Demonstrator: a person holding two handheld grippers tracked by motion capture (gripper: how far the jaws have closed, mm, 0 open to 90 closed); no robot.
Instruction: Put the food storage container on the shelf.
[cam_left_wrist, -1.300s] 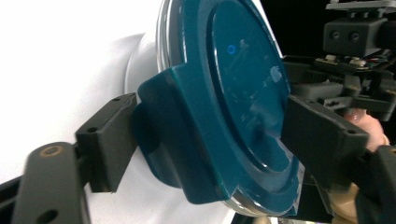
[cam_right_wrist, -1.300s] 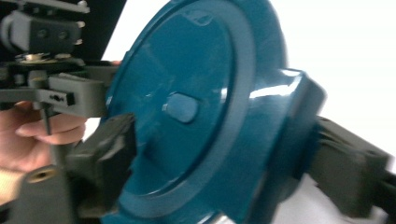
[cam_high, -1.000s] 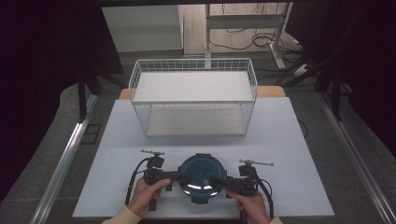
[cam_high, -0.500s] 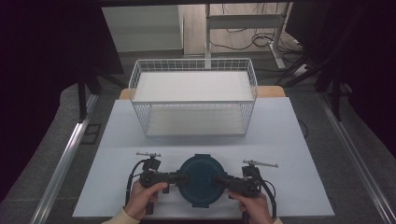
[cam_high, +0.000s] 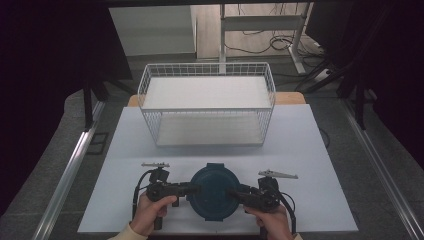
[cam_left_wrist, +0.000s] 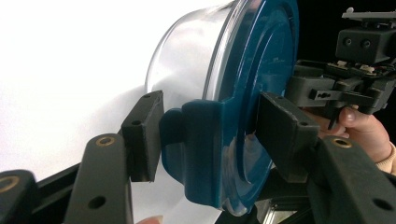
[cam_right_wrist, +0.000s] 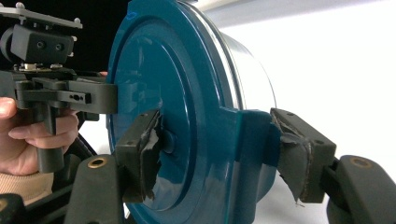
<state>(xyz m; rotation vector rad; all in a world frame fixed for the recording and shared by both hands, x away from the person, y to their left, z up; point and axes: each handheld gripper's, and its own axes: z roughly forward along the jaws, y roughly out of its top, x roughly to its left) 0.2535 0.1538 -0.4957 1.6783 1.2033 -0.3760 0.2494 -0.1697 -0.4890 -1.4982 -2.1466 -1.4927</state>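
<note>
A round container (cam_high: 214, 192) with a dark blue lid and a clear body stands near the front edge of the white table (cam_high: 320, 150). My left gripper (cam_high: 192, 189) holds its left side and my right gripper (cam_high: 232, 194) its right side. In the left gripper view the jaws (cam_left_wrist: 210, 135) have just been closing, and the pads now press on the lid's clip tab (cam_left_wrist: 201, 149) between them. In the right gripper view my right gripper (cam_right_wrist: 219, 154) is shut on the opposite clip tab (cam_right_wrist: 247, 140), with torn padding on its pads (cam_right_wrist: 144, 154).
A white wire basket (cam_high: 206, 110) stands at the middle back of the table, its open top facing up. Table edges lie close behind both hands. Dark floor and metal rails flank the table on both sides.
Both grippers have closed in on the container's lid. The left hand has risen slightly, and the lid now looks darker and a little larger in the high view.
</note>
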